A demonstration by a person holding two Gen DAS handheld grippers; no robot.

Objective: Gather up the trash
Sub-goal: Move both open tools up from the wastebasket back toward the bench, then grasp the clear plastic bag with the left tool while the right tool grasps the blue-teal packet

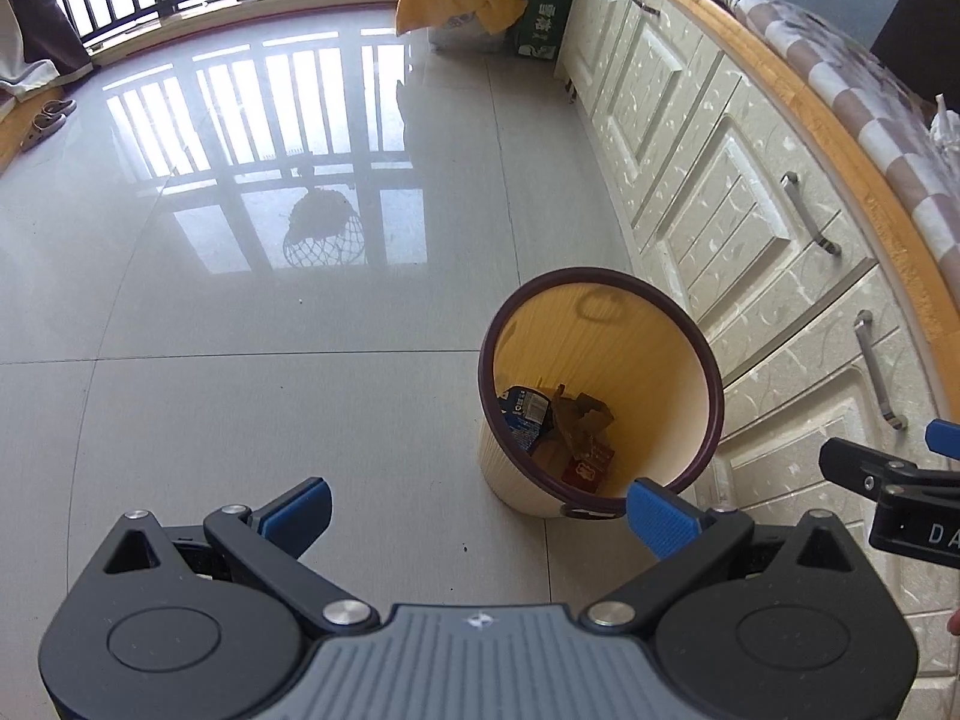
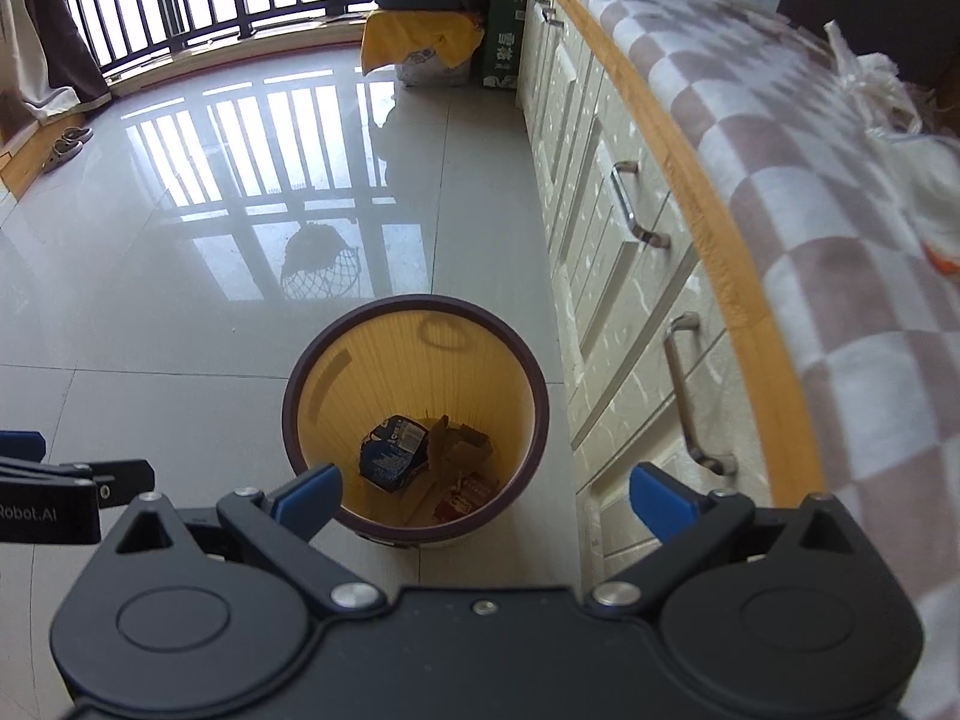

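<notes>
A round cream trash bin (image 1: 660, 360) with a dark brown rim stands on the floor beside the cabinets; it also shows in the right wrist view (image 2: 360, 372). Inside lie a blue wrapper (image 2: 393, 450), brown cardboard scraps (image 2: 459, 447) and a red packet (image 2: 465, 495). My left gripper (image 1: 480, 510) is open and empty, above the floor just left of the bin. My right gripper (image 2: 486, 495) is open and empty, above the bin's near rim. A crumpled white plastic bag (image 2: 900, 120) lies on the checkered cloth on the counter at the right.
Cream cabinets (image 2: 606, 276) with metal handles run along the right under a wood-edged counter with a checkered cloth (image 2: 750, 138). A green box (image 1: 549, 6) and a yellow-covered item (image 1: 456, 0) stand at the far end. Glossy tiled floor (image 1: 240, 300) lies left; slippers (image 1: 48, 120) at far left.
</notes>
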